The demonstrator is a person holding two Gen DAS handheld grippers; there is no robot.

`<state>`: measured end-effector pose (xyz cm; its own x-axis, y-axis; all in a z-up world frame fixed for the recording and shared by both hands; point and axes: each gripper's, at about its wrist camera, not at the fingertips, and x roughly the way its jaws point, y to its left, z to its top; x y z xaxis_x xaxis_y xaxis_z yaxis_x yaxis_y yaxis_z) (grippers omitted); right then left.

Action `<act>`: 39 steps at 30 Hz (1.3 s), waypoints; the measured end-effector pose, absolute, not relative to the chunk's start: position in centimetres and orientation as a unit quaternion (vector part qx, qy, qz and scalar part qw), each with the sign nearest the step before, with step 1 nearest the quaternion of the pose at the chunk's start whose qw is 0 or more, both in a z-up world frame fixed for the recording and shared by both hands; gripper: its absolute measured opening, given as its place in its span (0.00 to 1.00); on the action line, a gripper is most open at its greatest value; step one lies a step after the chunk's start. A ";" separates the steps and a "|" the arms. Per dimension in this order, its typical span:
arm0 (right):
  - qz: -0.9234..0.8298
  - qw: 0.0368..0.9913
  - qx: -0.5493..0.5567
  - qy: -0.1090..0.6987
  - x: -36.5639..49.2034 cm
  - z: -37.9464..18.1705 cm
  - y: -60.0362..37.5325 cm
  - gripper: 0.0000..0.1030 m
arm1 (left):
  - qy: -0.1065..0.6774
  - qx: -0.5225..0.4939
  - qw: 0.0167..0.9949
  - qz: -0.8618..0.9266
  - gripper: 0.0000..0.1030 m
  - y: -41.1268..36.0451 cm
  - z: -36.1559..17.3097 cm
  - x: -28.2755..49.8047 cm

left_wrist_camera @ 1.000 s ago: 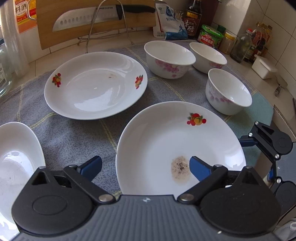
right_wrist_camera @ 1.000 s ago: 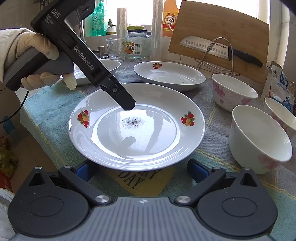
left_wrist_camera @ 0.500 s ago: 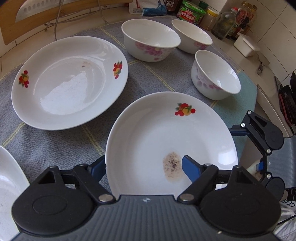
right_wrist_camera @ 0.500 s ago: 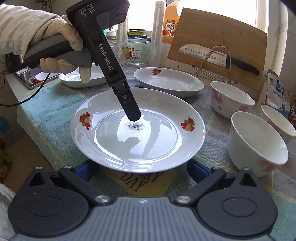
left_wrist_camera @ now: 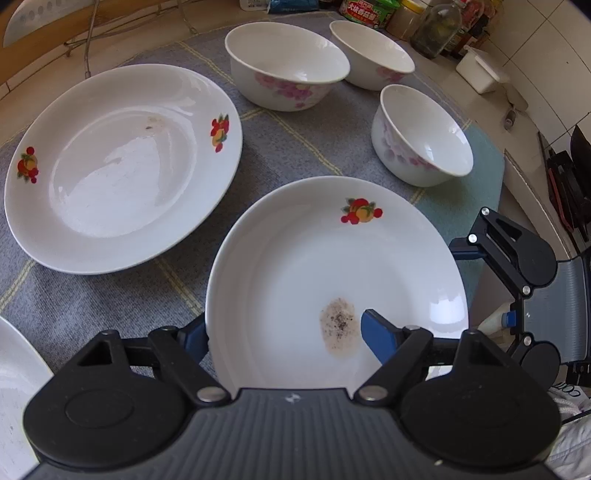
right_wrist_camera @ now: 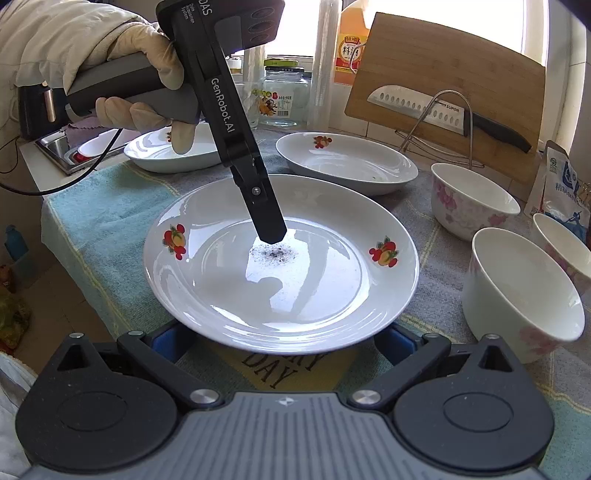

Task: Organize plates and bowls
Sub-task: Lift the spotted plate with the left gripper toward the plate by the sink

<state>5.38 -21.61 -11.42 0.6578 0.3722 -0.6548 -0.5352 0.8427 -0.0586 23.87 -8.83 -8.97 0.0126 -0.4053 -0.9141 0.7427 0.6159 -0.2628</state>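
A white plate [left_wrist_camera: 332, 258] with fruit prints and a dark crumb stain lies nearest on the grey cloth. My left gripper [left_wrist_camera: 284, 328] is shut on its rim, one blue pad inside the plate by the stain, the other under the outer edge. In the right wrist view its inner finger [right_wrist_camera: 269, 225] comes steeply down into the plate [right_wrist_camera: 221, 295]. My right gripper [right_wrist_camera: 282, 339] stands open, its fingers low on either side of the plate's near edge. Two more plates [left_wrist_camera: 122, 166] [left_wrist_camera: 14, 387] and three flowered bowls [left_wrist_camera: 284, 62] [left_wrist_camera: 369, 51] [left_wrist_camera: 421, 133] stand around.
A cutting board [right_wrist_camera: 443, 85] with a knife [right_wrist_camera: 424, 107] on a wire rack leans at the back. Jars and bottles [left_wrist_camera: 436, 26] crowd the far corner. A gloved hand [right_wrist_camera: 140, 74] holds the left gripper. A sink [right_wrist_camera: 74, 151] lies beyond the cloth's edge [right_wrist_camera: 55, 221].
My left gripper tipped further down, moved in over the plate and closed its jaws onto the rim. The right gripper has kept still.
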 end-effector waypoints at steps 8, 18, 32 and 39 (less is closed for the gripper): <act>0.254 0.898 -0.119 0.339 5.9 -11.4 -21.5 1.00 | 0.572 0.146 0.689 -0.420 0.80 -8.8 -9.0 24.2; 0.259 0.890 -0.123 0.354 6.3 -10.9 -21.3 1.00 | 0.569 0.139 0.693 -0.419 0.81 -8.4 -8.9 24.1; 0.290 0.879 -0.144 0.349 7.8 -8.9 -19.7 1.00 | 0.555 0.111 0.719 -0.403 0.80 -4.7 -6.6 23.9; 0.317 0.873 -0.160 0.334 9.6 -7.4 -17.4 1.00 | 0.544 0.095 0.741 -0.382 0.80 -1.2 -5.1 24.5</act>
